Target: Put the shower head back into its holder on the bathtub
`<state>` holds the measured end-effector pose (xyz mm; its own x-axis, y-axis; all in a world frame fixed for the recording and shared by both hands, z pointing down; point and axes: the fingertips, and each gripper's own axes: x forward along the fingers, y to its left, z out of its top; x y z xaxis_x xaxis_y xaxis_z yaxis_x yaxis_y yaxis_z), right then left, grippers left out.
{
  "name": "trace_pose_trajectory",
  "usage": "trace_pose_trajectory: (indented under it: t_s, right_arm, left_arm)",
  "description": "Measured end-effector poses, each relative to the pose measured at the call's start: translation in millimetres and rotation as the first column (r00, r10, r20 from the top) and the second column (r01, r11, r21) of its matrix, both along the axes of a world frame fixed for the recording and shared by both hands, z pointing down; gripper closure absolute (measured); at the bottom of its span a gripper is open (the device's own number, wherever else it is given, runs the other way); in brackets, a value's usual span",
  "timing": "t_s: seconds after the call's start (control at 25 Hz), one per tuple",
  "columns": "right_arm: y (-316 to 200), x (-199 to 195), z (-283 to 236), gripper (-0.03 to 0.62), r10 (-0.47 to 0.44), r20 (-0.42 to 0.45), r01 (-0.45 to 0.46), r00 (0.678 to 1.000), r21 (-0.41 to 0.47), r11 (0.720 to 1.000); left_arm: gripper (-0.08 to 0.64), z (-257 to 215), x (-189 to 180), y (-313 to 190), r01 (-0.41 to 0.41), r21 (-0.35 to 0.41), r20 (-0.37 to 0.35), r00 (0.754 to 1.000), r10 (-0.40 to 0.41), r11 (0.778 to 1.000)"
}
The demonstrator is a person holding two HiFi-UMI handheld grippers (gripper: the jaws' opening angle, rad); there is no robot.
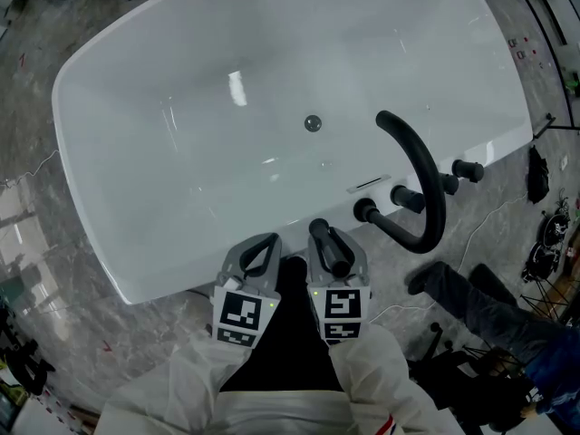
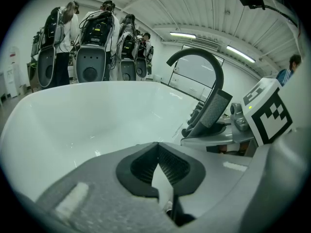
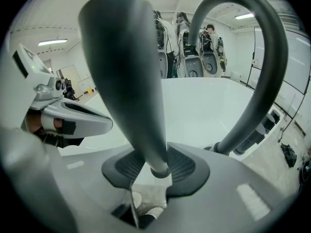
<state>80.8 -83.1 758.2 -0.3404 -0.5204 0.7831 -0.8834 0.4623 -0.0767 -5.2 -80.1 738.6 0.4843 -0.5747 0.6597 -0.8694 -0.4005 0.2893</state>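
Note:
The dark grey shower head (image 1: pixel 328 247) stands up between the jaws of my right gripper (image 1: pixel 332 243), which is shut on its narrow handle end (image 3: pixel 158 166). Its broad body (image 3: pixel 124 76) fills the right gripper view. My left gripper (image 1: pixel 265 246) hangs just left of it, over the near rim of the white bathtub (image 1: pixel 100 216), jaws shut and empty (image 2: pixel 157 152). A black arched spout (image 1: pixel 426 166) rises from the rim to the right. Beside it stands a row of black fittings (image 1: pixel 408 198). Which of them is the holder I cannot tell.
The tub's drain (image 1: pixel 313 123) sits mid-basin. A person's dark legs and shoes (image 1: pixel 471 290) stand on the marble floor at the right, with cables and black gear (image 1: pixel 536 175) nearby. Several people with equipment (image 2: pixel 95 38) stand beyond the tub's far end.

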Motion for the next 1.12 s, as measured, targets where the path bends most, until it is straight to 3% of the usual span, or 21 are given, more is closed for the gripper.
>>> trace_pose_trajectory:
  t_s: [0.4,0.52,0.6,0.64,0.72,1.12]
  right_arm:
    - [-3,-1,-1,0.449,0.028,0.009,-0.028,1.0,0.013,1.0]
    - [-1,3,0,0.445,0.1,0.047,-0.1,0.994,0.0,0.995]
    - [3,4,2,0.423,0.162,0.104,-0.16,0.981,-0.027,0.987]
    - [5,3,4,0.377,0.172,0.122,-0.168,0.977,-0.044,0.985]
    - [11,2,6,0.347,0.167,0.126,-0.159,0.978,-0.065,0.985]
    - [23,20,-37,0.388,0.189,0.115,-0.186,0.975,-0.038,0.982]
  left_arm:
    - [0.56,3,2,-4,0.004,-0.01,-0.003,1.0,-0.004,1.0]
    - [0.558,2,2,-2,0.001,-0.008,0.003,1.0,-0.001,1.0]
    - [0.56,0,1,1,-0.003,-0.008,0.009,1.0,0.003,1.0]
    - [0.56,0,0,4,-0.006,-0.01,0.012,1.0,0.006,1.0]
    - [0.56,-1,-2,10,-0.008,-0.017,0.016,1.0,0.008,1.0]
    - [0.56,-44,-8,20,-0.048,0.024,0.039,0.998,0.047,0.999]
